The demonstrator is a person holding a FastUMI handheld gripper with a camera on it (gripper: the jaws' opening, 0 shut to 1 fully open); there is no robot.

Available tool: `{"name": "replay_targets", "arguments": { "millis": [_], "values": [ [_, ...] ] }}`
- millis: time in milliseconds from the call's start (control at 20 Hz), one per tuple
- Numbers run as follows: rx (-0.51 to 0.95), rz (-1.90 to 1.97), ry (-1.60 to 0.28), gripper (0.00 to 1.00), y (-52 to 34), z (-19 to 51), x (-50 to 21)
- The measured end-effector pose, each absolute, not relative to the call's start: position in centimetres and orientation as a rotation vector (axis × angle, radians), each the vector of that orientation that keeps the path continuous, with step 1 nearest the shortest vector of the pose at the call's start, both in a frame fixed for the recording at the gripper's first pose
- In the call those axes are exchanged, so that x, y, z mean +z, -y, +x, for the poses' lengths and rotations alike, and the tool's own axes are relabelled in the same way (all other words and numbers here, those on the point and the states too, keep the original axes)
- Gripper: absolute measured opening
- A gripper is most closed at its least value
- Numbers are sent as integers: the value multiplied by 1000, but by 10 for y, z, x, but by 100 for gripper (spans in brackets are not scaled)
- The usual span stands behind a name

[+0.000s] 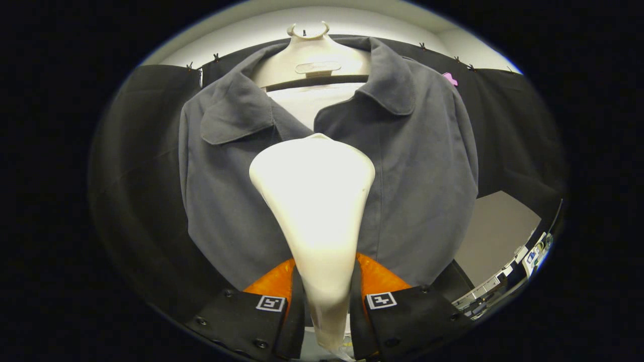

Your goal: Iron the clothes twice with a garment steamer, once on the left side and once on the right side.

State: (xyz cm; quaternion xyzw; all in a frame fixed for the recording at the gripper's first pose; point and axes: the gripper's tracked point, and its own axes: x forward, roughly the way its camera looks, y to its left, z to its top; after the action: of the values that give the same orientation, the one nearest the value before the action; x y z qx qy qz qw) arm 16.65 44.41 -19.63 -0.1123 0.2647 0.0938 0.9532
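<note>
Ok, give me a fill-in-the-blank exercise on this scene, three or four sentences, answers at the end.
1. The gripper is shut on the handle of the white plastic garment ____.
2. The steamer's wide head faces the grey collared ____, over its middle.
3. That garment hangs on a cream ____ with a hook on top.
4. The two fingers have ____ pads pressing either side of the handle.

Missing words: steamer; shirt; hanger; orange
</note>
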Motion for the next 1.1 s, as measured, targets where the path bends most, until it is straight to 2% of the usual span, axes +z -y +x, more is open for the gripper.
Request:
{"name": "replay_targets", "arguments": {
  "millis": [450,1100],
  "values": [
    [164,-284,-565,45,-436,168,-233],
    [139,-297,-721,45,-414,144,-311]
  ]
}}
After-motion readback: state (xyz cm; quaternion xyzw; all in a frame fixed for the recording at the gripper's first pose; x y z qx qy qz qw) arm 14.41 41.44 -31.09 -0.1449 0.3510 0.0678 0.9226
